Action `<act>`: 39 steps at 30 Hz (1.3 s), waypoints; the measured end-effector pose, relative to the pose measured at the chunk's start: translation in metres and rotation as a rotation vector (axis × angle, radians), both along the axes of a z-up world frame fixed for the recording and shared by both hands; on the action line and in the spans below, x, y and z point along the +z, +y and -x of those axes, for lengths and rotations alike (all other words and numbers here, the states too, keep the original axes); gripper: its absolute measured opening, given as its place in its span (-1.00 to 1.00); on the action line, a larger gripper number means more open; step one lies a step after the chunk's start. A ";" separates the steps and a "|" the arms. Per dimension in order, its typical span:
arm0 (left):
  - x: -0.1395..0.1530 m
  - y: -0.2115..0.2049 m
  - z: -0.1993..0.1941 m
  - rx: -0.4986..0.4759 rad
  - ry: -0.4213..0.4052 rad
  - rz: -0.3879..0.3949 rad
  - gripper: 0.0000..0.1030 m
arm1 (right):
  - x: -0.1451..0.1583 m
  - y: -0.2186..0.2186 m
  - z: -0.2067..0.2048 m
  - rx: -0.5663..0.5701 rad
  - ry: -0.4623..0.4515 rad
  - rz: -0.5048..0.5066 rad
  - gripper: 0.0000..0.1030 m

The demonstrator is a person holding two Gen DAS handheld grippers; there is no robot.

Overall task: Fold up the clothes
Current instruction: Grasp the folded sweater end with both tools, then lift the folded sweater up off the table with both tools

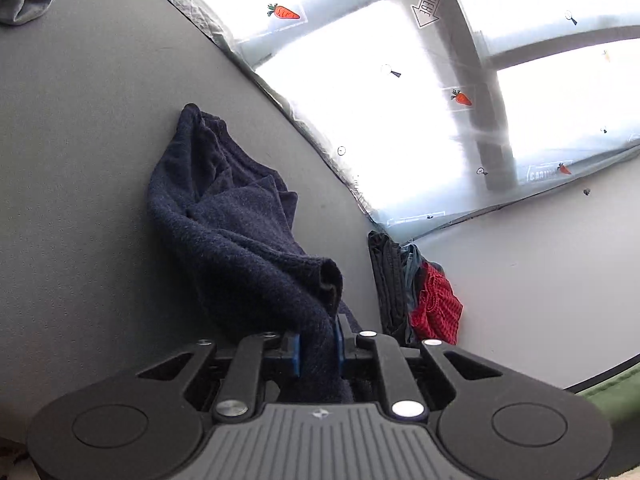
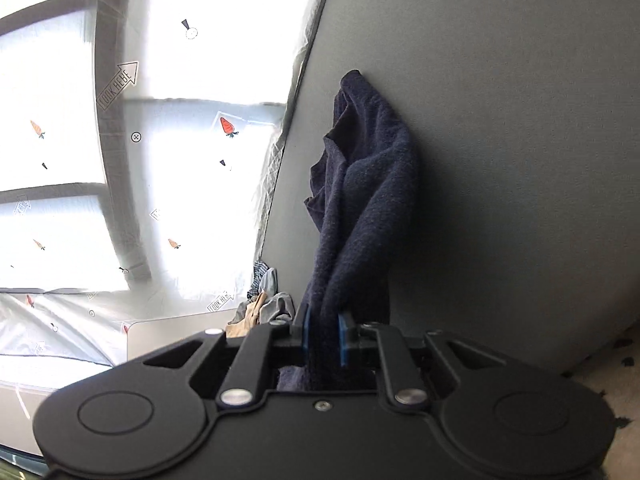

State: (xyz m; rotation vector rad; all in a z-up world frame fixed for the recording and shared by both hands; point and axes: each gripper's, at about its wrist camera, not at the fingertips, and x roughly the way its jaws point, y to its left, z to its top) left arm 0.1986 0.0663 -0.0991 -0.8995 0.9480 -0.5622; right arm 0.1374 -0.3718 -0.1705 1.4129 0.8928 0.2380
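A dark navy knit garment [image 1: 236, 220] hangs bunched between both grippers above the grey table [image 1: 80, 160]. My left gripper [image 1: 318, 344] is shut on one end of it, the cloth pinched between the blue pads. In the right wrist view the same garment [image 2: 360, 200] trails away from my right gripper [image 2: 324, 340], which is shut on its other end. The far tip of the cloth rests on or near the grey table [image 2: 520, 160].
A pile of clothes with a black piece [image 1: 388, 280] and a red patterned piece [image 1: 436, 308] lies by the table's edge. Grey cloth [image 1: 28, 0] lies at the far corner. Another clothes heap [image 2: 260, 308] and a white box [image 2: 168, 340] sit beside the table. Plastic sheeting with carrot stickers [image 1: 400, 80] covers the window.
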 end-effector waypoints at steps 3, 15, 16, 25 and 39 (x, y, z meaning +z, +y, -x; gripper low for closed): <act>-0.011 -0.001 -0.010 0.035 0.047 0.026 -0.68 | -0.010 0.000 -0.008 -0.027 0.035 -0.044 -0.73; -0.021 -0.010 -0.097 0.179 0.039 0.070 -0.68 | -0.017 -0.014 -0.117 -0.041 -0.045 -0.107 -0.73; -0.021 -0.012 -0.106 0.185 0.040 0.061 -0.68 | -0.019 -0.015 -0.129 -0.043 -0.043 -0.110 -0.73; -0.057 -0.018 -0.193 0.224 0.128 0.040 -0.68 | -0.060 -0.025 -0.215 -0.105 0.068 -0.184 -0.72; -0.110 -0.025 -0.284 0.167 0.221 -0.146 -0.36 | -0.109 -0.047 -0.315 -0.177 0.205 -0.191 -0.48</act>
